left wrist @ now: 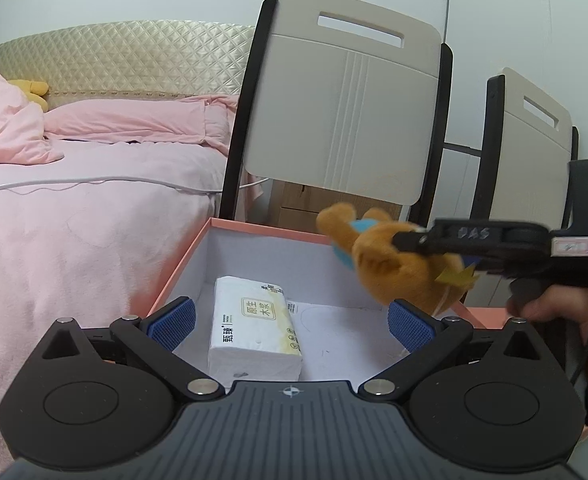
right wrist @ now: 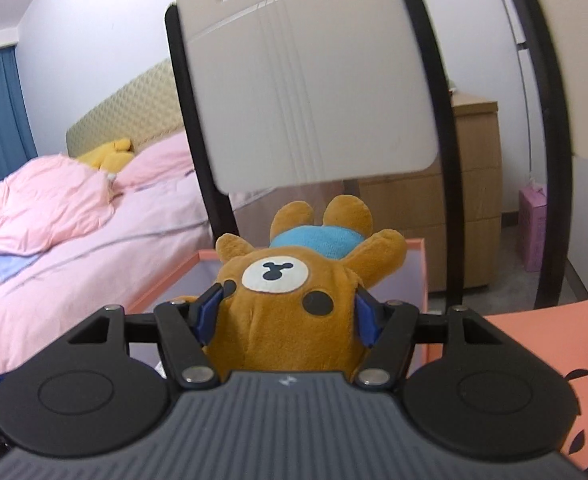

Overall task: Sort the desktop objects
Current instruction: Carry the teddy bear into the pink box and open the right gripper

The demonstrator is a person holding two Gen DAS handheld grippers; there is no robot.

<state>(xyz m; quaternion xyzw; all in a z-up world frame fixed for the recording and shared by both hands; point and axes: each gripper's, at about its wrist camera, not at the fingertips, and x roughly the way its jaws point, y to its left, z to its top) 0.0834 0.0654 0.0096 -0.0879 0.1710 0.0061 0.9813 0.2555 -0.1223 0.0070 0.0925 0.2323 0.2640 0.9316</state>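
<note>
A brown plush bear (right wrist: 294, 292) with a blue shirt is held by the head in my right gripper (right wrist: 288, 316), which is shut on it. In the left wrist view the bear (left wrist: 377, 256) hangs over the right side of an open pink box (left wrist: 198, 248) with a white inside. My right gripper (left wrist: 401, 242) comes in from the right. A white tissue pack (left wrist: 254, 328) lies on the box floor. My left gripper (left wrist: 290, 324) is open and empty, its blue pads either side of the tissue pack, above the box's near edge.
Two beige chair backs (left wrist: 341, 108) with black frames stand just behind the box. A bed with pink bedding (left wrist: 86, 208) fills the left. A wooden dresser (right wrist: 425, 232) stands beyond the chairs. The box's pink lid (right wrist: 541, 344) lies at the right.
</note>
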